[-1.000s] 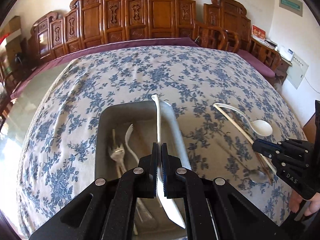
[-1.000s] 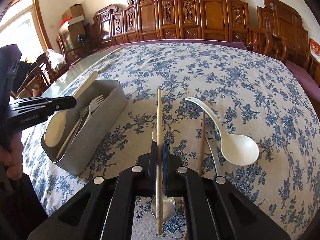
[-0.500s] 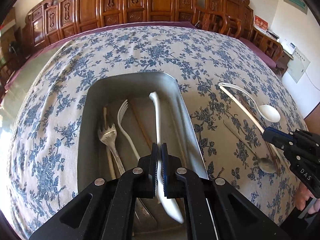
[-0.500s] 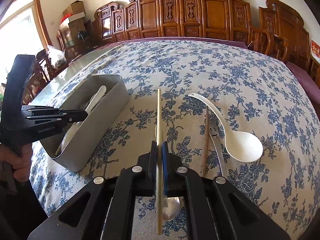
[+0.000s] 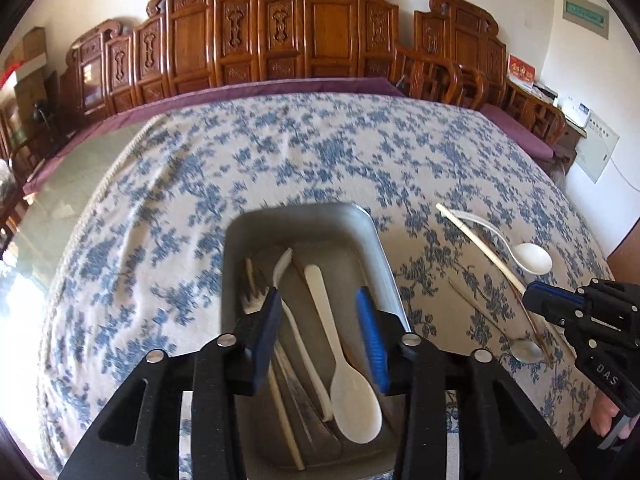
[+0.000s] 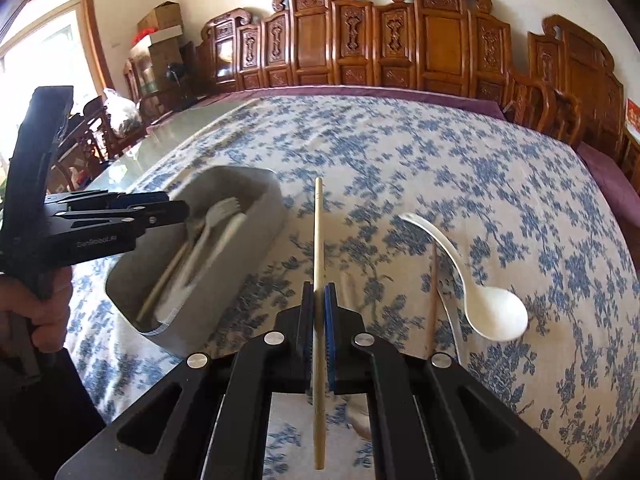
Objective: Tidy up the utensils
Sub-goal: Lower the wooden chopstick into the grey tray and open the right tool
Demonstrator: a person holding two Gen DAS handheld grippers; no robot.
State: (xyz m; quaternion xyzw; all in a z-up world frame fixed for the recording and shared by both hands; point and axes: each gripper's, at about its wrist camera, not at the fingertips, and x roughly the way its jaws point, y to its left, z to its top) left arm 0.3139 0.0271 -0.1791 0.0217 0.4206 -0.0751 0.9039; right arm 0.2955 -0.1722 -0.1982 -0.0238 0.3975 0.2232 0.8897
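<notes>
— Tray (image 5: 304,224) first: grey, oblong, sitting on the blue-flowered tablecloth (image 5: 280,152), and everything else can be placed from it.

— What's in it?

— White flat spoon (image 5: 344,364) lying lengthwise on the tray floor, bowl toward the near end. Beside it a white plastic fork (image 5: 285,304), a metal fork (image 5: 250,300) and a pale stick (image 5: 280,408), all lengthwise too.

— And the left gripper (image 5: 320,320)?

— It hangs right over the tray. Its jaws have just been opening and now stand apart at a middling width — the flat spoon lies below the gap, and the blue pads aren't touching it.

— The right gripper (image 6: 319,320)?

— Off to the right of the tray, above the cloth. Its jaws are pinched tight on a pale chopstick (image 6: 319,240), which points away from the hand toward the far side of the table.

— What's still outside the tray?

— Farther right of it, a white ladle-shaped spoon (image 6: 486,312) lies on the cloth, with a brown chopstick (image 6: 432,300) and a metal spoon (image 5: 524,349) just beside it. Whether those touch each other I can't tell.

— Anything behind?

— Carved wooden chairs (image 5: 320,40) line the wall beyond the tray's far end.
</notes>
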